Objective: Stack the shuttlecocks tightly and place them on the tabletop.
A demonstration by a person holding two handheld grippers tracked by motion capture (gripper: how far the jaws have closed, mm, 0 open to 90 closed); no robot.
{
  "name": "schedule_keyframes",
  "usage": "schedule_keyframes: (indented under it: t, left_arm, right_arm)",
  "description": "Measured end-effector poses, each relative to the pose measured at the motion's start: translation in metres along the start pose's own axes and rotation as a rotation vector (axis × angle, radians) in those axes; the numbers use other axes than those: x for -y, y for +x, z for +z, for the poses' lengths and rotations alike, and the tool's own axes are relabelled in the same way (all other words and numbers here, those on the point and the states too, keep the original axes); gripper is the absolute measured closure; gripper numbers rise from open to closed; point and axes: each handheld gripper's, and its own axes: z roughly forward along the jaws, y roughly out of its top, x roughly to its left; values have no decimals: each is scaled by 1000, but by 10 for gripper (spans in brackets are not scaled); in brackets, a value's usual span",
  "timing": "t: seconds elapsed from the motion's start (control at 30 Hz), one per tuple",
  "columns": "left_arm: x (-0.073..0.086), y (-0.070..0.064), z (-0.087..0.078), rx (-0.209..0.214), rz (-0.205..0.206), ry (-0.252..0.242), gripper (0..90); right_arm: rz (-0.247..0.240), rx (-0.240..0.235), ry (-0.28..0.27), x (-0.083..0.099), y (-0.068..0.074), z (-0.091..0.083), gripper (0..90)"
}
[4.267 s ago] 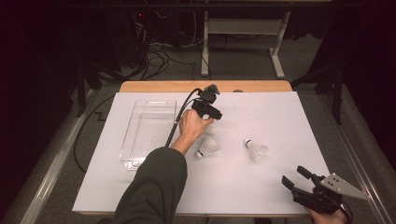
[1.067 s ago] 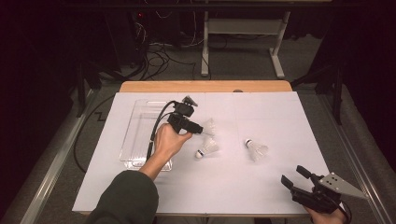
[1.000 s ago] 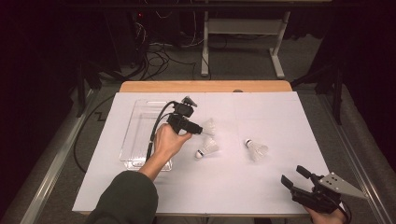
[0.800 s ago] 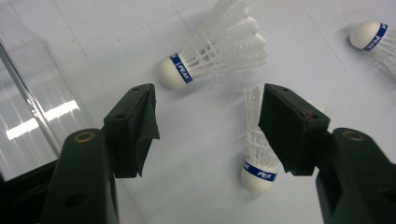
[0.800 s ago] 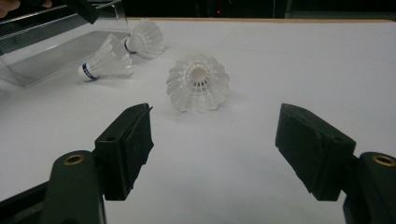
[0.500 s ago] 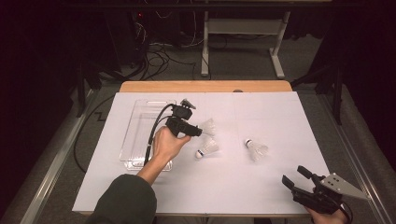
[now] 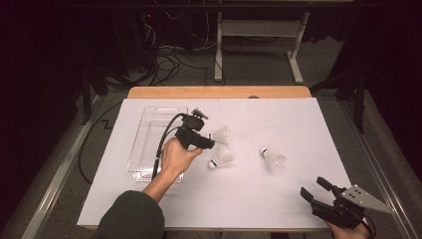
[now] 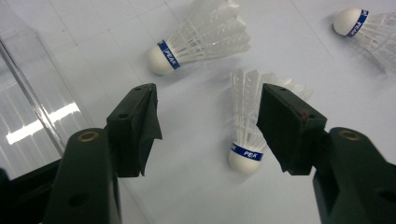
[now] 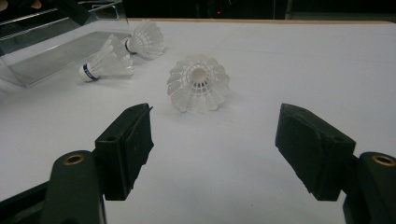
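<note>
White sheeting over a wooden table (image 7: 149, 93), corner to corner, with dark floor and cabling beyond. Toward the left half, a clear plastic tray (image 7: 149, 130), long side running away from the person, one wall catching the light at the left edge of the left gripper view (image 8: 28, 93). Just right of the tray, the left gripper (image 7: 211, 144), held from below by a bare hand (image 7: 175, 158) on a dark-sleeved forearm, cable looping back over the tray. Jaws spread wide, straddling nothing yet: between them, closer to the right pad, a shuttlecock (image 8: 250, 126) lying on the sheet, cork toward the camera, blue band marked PEAK, feathers brushing or nearly brushing that pad, contact not certain. Beyond it, a second shuttlecock (image 8: 201, 39), on its side, cork pointing left, near the first but apart. Well to the right, a third shuttlecock (image 7: 272, 158), alone on open sheet, its feather skirt facing the right gripper view (image 9: 198, 84). At the table's near right corner, the right gripper (image 7: 314, 190), grey plate on top, jaws likewise wide apart and empty, aimed toward that third shuttlecock, well short of it.
</note>
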Motion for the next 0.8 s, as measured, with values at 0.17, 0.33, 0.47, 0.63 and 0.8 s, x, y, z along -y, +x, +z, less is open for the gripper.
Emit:
schedule_keyframes:
  t: [0.17,0.33,0.47,0.63,0.8]
  left_arm:
    - [5,-2,0,0,7,3,395]
    - [9,-3,1,13,10,2,396]
    - [13,-4,0,19,16,0,395]
    - [18,-5,2,30,20,2,402]
    - [20,-5,1,39,14,-4,403]
  right_arm:
    - [3,2,0,0,0,0,280]
    - [0,3,0,0,0,1,280]
    - [3,2,0,0,0,0,280]
    - [3,0,2,0,0,0,281]
    - [3,1,1,0,0,0,281]
